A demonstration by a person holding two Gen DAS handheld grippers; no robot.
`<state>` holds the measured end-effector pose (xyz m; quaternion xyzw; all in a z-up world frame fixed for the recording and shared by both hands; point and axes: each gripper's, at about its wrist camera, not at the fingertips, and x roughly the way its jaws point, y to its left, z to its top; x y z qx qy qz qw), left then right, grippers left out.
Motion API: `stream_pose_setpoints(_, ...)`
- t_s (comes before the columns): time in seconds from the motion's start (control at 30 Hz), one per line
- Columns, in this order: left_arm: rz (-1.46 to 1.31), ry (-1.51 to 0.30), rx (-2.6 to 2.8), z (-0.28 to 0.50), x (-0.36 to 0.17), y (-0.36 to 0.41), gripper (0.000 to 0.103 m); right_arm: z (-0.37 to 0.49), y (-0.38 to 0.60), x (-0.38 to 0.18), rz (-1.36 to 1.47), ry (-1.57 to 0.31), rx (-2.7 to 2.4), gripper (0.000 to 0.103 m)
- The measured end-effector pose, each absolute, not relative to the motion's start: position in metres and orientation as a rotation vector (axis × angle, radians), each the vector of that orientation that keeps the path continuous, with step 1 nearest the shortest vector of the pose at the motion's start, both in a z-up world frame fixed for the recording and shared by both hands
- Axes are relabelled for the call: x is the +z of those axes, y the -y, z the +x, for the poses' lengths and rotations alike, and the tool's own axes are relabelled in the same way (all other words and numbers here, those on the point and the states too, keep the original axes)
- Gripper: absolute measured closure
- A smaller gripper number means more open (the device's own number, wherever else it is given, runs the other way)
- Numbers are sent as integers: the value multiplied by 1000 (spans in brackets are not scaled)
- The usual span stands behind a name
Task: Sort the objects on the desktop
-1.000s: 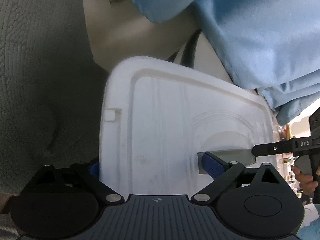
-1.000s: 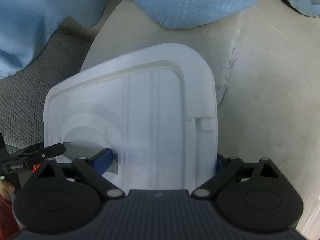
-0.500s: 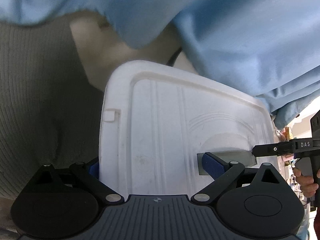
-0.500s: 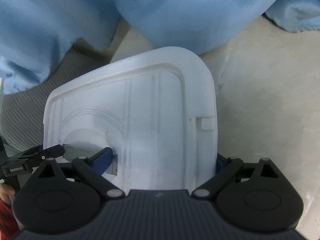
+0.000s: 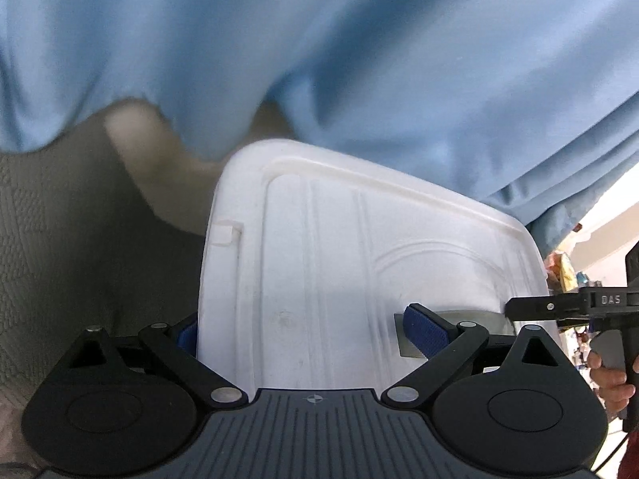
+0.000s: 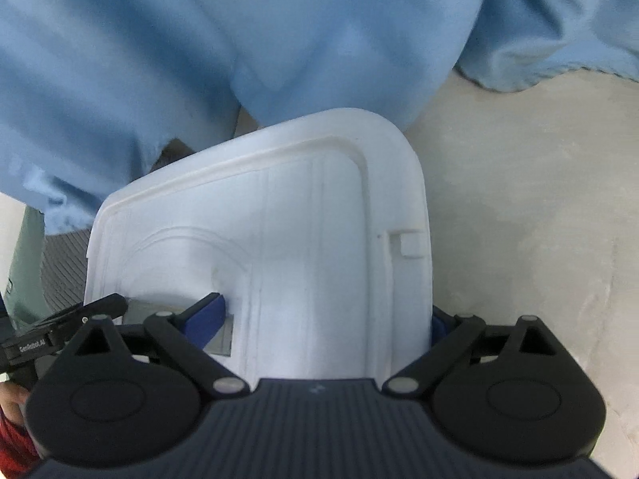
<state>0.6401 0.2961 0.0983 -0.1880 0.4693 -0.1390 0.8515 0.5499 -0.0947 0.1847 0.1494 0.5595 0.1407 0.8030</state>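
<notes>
We grip the white plastic lid [image 5: 351,279] with both tools: our left tool [image 5: 307,329] pinches its left end, our right tool [image 6: 325,319] its right end, one finger of each in the handle slot, under blue cloth [image 5: 319,60].

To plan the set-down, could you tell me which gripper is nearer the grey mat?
Left. The left gripper holds the lid's edge right beside the mat; the right gripper grips the lid's far edge, away from it.
</notes>
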Motion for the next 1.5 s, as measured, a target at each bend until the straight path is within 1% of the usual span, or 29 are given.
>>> stream_pose_setpoints(0.23,-361,-948,-289,640,127,-280,5,549,96,200,349,-1141,291,6)
stream_pose_setpoints(0.47,-338,-924,-277,636,151,-270,5,545,102,202,362,-1116,307,5)
stream_pose_setpoints(0.8,-317,-899,-262,625,178,-262,5,525,132,215,372,-1088,329,5)
stream_pose_setpoints(1.07,-291,-877,-270,611,202,-256,5,520,145,205,389,-1057,330,5)
stream_pose_setpoints(1.5,-257,-862,-298,577,225,-237,5,494,164,188,422,-1029,318,5)
